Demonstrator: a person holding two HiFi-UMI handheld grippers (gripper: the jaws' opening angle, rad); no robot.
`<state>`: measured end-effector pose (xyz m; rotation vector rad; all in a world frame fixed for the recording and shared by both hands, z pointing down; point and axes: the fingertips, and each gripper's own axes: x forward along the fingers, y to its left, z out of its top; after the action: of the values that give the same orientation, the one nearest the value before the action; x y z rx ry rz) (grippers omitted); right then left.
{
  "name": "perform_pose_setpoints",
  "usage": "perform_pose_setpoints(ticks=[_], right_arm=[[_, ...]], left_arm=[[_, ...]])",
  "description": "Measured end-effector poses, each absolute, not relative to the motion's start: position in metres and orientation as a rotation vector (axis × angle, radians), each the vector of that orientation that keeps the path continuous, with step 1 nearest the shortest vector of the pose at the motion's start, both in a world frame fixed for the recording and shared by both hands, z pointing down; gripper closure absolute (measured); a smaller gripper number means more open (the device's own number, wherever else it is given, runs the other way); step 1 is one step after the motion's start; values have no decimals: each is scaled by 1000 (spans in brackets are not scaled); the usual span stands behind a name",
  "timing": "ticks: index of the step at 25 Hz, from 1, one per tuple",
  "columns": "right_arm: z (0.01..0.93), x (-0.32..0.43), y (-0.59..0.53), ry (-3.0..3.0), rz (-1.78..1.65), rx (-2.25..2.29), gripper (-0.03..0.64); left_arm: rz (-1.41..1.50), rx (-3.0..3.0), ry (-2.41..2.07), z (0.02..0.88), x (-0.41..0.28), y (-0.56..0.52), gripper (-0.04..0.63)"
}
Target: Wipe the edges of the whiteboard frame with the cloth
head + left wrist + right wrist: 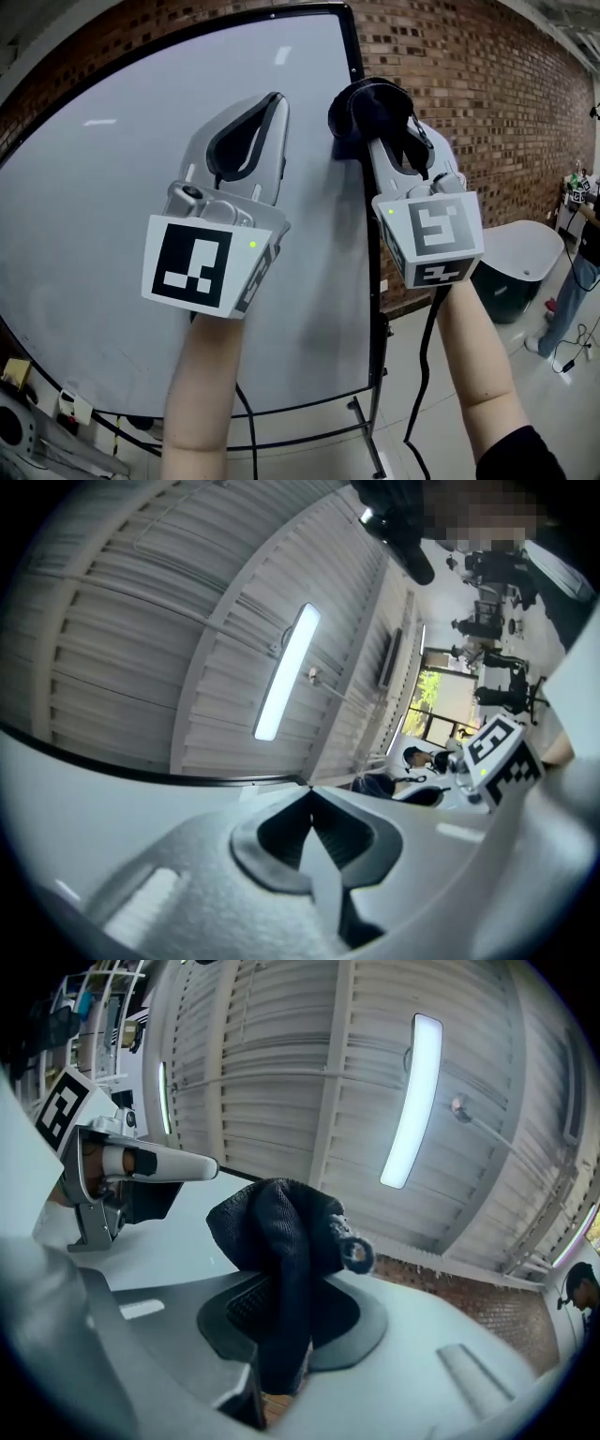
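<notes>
The whiteboard [112,262] stands upright in a thin black frame [361,112]. In my right gripper [370,117] is a bunched black cloth [370,105], and the jaws are shut on it. The cloth presses against the frame's right edge, near the top corner. The right gripper view shows the cloth [281,1241] pinched between the two pads and bulging out above them. My left gripper [267,112] hovers in front of the board's white face, left of the cloth, its jaws shut with nothing between them. In its own view the left gripper [309,803] tips meet near the frame's top edge [187,778].
A brick wall [469,103] runs behind and to the right of the board. The board's metal stand [375,412] reaches the floor. A round white table [530,253] and a standing person [577,272] are at the far right. Clutter lies at the lower left [28,412].
</notes>
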<state>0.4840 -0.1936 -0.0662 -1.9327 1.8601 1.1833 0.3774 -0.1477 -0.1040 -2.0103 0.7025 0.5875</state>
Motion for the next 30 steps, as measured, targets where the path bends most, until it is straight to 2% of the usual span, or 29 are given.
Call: perform_pose_setpoints(ticks=[30], right_arm=[[127,503,-186,2014,966,-1884,554]], left_arm=[[373,-2341,755,119,416,-183,600]])
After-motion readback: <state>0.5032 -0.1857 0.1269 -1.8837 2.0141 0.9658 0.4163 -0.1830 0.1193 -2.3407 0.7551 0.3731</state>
